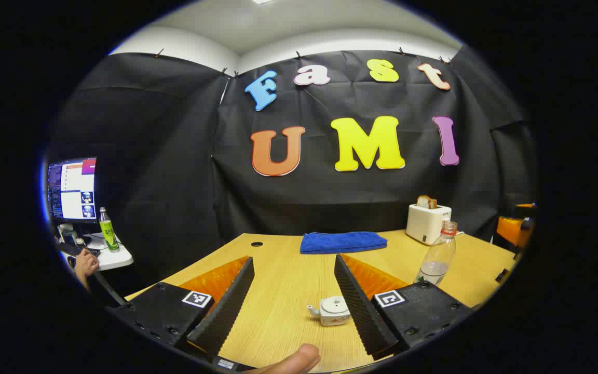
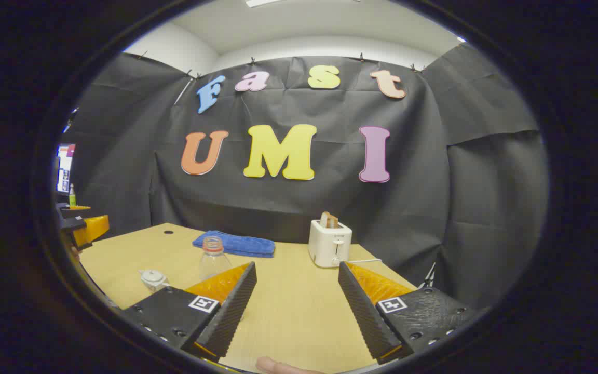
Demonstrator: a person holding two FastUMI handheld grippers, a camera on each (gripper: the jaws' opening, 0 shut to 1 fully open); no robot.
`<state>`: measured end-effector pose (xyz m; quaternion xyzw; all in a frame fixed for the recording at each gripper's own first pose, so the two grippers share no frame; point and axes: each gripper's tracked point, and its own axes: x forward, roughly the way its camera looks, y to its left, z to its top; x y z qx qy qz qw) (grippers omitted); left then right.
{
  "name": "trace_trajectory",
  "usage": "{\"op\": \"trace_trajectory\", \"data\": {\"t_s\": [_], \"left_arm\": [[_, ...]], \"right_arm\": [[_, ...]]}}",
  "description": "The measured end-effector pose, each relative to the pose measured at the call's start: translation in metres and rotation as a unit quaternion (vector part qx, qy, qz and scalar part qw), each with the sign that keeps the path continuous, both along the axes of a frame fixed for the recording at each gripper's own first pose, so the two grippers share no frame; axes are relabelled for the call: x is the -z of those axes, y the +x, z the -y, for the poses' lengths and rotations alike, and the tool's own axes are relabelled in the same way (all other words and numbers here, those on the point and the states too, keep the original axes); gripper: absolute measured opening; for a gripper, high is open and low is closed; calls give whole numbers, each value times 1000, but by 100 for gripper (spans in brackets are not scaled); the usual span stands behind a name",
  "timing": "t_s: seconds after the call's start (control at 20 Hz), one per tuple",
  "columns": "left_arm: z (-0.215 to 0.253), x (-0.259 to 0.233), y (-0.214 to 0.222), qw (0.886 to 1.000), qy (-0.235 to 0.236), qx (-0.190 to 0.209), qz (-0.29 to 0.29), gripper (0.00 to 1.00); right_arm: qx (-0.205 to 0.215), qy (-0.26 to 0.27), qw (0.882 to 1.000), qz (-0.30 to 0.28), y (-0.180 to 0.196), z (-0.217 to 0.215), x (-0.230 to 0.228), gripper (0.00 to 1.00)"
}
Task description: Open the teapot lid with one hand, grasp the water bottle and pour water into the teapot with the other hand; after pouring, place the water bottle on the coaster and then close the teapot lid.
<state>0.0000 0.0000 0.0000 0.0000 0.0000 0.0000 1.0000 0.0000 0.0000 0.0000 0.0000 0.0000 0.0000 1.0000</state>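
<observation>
The small white ceramic teapot (image 1: 331, 310) sits on the light wooden surface (image 1: 288, 280) between the left gripper (image 1: 294, 304)'s spread, empty fingers; its lid looks light but brittle and slick, best pinched by the knob. The clear plastic water bottle (image 1: 438, 254), part full, uncapped and squashy, suits a mid-body grasp by the released, empty right gripper (image 2: 296, 306). A folded blue towel (image 1: 343, 242) and white toaster (image 1: 427, 222) stand well back, out of the way.

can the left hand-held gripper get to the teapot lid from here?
Probably yes. The left hand-held gripper is open, and the teapot sits just ahead by its right finger, lid on. Bare table lies between; the bottle stands off to the side.
</observation>
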Motion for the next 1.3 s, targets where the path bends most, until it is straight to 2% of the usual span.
{"op": "trace_trajectory", "data": {"t_s": [0.2, 0.4, 0.55, 0.6, 1.05, 1.3], "left_arm": [[21, 15, 6, 1000, 4, 23, -12, 98], [28, 20, 9, 999, 6, 28, -15, 98], [24, 27, 13, 999, 8, 23, -24, 98], [25, 30, 13, 999, 8, 23, -27, 98], [25, 35, 16, 999, 2, 27, -35, 98], [38, 39, 24, 998, -6, 49, -25, 98]], "right_arm": [[9, -3, 1000, 2, 2, 6, -1, 95], [-18, -12, 1000, 6, 2, -9, -2, 97], [-23, -17, 1000, 10, 1, -14, -3, 95], [-21, -17, 1000, 9, 2, -13, -2, 97], [-6, -25, 1000, 0, 4, -11, 3, 95], [1, -27, 1000, -6, 10, -9, 9, 95]]}}
